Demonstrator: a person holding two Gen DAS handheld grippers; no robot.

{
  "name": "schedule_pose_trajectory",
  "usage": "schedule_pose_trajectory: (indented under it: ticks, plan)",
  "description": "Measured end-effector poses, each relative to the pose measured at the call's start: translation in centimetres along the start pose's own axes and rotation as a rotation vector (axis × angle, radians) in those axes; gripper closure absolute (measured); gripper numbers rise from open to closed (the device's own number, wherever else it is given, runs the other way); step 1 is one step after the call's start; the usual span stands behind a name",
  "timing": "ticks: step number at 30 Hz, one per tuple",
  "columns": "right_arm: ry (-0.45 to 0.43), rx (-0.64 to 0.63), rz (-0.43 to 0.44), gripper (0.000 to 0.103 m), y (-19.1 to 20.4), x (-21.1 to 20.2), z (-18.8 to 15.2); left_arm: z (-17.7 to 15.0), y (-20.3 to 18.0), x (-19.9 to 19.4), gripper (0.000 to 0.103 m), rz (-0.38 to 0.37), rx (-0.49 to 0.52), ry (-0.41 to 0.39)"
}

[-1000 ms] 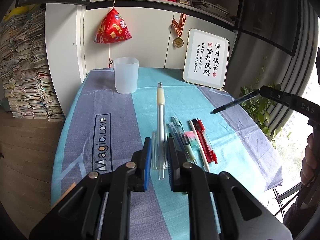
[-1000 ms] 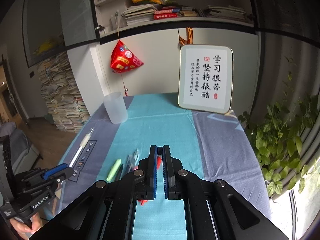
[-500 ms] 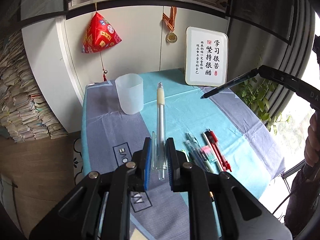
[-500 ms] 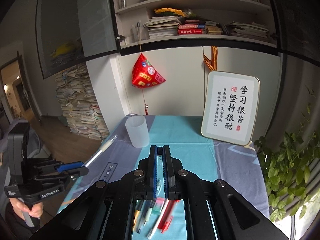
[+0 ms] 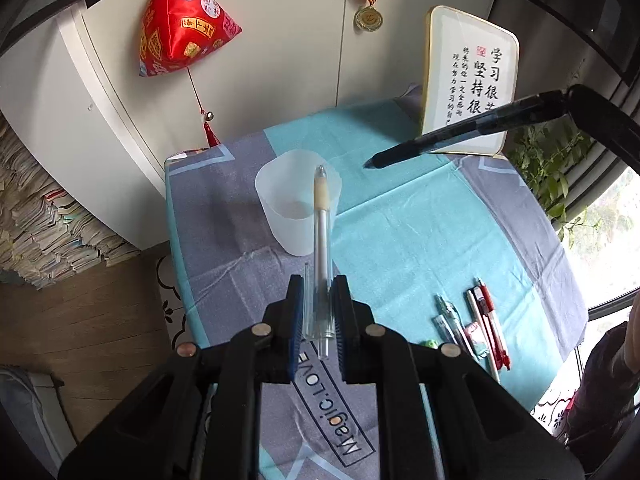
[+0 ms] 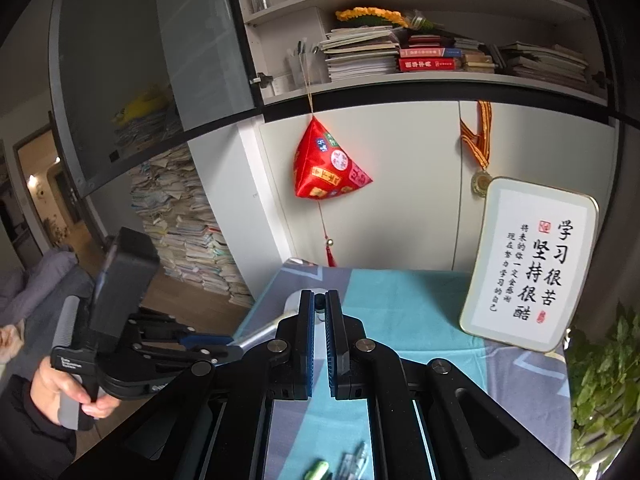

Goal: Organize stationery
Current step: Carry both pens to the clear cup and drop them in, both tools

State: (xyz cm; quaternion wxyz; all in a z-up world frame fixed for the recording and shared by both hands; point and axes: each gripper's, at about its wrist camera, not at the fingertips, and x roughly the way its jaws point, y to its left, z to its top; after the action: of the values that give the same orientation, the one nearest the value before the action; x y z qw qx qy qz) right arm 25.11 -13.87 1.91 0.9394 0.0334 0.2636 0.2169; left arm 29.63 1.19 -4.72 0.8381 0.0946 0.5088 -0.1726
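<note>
Fingers of the left gripper are clamped on a clear pen, its tip held over the frosted cup. A black pen is pinched by the right gripper, above and right of that cup.

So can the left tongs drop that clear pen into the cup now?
Probably yes. The left tongs grip the clear pen, its tip already over the open cup. Nothing blocks it; the black pen hovers off to the side.
</note>
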Motion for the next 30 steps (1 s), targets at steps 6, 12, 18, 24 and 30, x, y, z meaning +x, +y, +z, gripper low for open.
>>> schedule_pose_trajectory:
  ticks: [6,12,18,24,30]
  plan:
    - [0.047,0.002,-0.007,0.097,0.5,5.3,0.6,2.3,1.2,3.1,0.090,0.007,-0.015,0.090]
    - [0.136,-0.020,-0.016,0.097,1.0,9.6,-0.3,3.6,1.4,4.1,0.089,0.066,0.016,0.119]
    - [0.214,0.003,-0.057,0.097,0.4,13.8,-1.2,5.8,1.9,2.1,0.086,0.102,-0.038,0.039]
    - [0.217,0.112,-0.020,0.084,-1.9,13.0,-1.6,4.6,1.5,-1.3,0.044,0.142,-0.015,-0.075]
    - [0.138,0.075,-0.064,0.063,-2.6,8.1,-2.1,0.1,0.2,-3.8,0.030,0.194,0.087,-0.221]
